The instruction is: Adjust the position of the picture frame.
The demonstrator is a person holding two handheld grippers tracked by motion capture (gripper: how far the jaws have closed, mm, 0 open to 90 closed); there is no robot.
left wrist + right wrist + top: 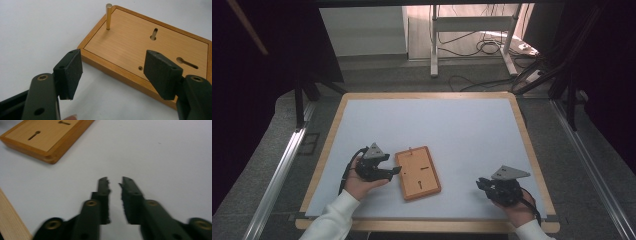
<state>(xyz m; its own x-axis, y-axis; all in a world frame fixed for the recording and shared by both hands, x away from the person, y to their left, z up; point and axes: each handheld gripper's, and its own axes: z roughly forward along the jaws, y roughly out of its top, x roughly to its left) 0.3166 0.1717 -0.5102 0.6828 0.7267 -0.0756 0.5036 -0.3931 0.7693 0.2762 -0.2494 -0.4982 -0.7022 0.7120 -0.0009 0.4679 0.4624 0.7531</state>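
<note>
— High view first: what is sitting nearest the person?

— Two grippers. The left gripper is hovering just beside the wooden board, jaws standing wide apart with nothing between them. The right gripper is resting well apart from the board, jaws drawn nearly together on nothing.

— And the board itself?

— One board is lying flat on the white table, between the two hands. One brass peg is standing upright at its far corner; two keyhole slots and one small hole are showing.

— Beyond it?

— A metal stand and loose cables are lying on the floor behind the table.
</note>
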